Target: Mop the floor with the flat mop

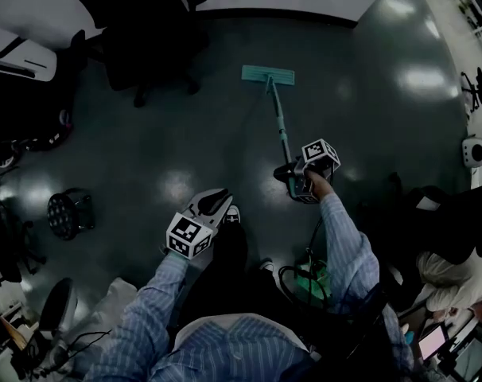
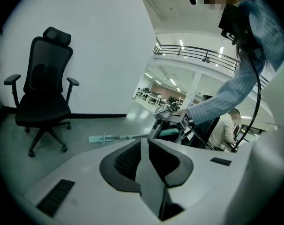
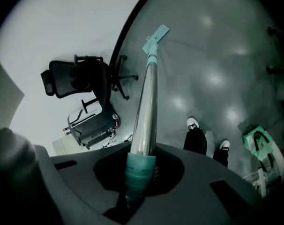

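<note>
Our right hand-held gripper pinches the flat mop, its pole running out toward twelve o'clock; left hand-held gripper pressed together, empty.

Left gripper, jaws close together with nothing between, faces a black office chair by the white wall and a flat mop on the grey floor.

Right hand-held gripper clamps mop handle; left hand-held gripper closed.
</note>
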`<state>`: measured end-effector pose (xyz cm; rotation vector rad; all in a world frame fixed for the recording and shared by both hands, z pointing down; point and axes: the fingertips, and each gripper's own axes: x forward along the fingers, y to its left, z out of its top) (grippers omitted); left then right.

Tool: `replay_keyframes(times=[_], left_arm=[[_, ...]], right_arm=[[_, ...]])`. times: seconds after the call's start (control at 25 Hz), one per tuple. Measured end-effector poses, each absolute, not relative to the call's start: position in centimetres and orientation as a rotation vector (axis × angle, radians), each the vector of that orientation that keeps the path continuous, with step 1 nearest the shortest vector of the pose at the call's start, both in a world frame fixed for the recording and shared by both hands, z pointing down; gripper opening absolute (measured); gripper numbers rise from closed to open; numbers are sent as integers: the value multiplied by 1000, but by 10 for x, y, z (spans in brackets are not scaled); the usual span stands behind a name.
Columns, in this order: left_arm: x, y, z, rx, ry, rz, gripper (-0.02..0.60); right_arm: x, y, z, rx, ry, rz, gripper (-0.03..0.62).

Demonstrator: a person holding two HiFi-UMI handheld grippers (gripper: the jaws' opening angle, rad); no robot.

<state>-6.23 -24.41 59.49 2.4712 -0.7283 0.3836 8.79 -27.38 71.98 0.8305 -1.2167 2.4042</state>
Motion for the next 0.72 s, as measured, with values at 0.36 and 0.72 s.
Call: replay_keyframes(times=[0.36, 0.72], left_arm=[[-85, -233, 634, 2357, -775, 390, 54], [-106, -207, 652, 2250, -835, 386, 54]], right_arm=[[106, -420, 740, 973, -1233, 2347, 29], [98, -481, 744, 1070, -1248, 2469, 29]])
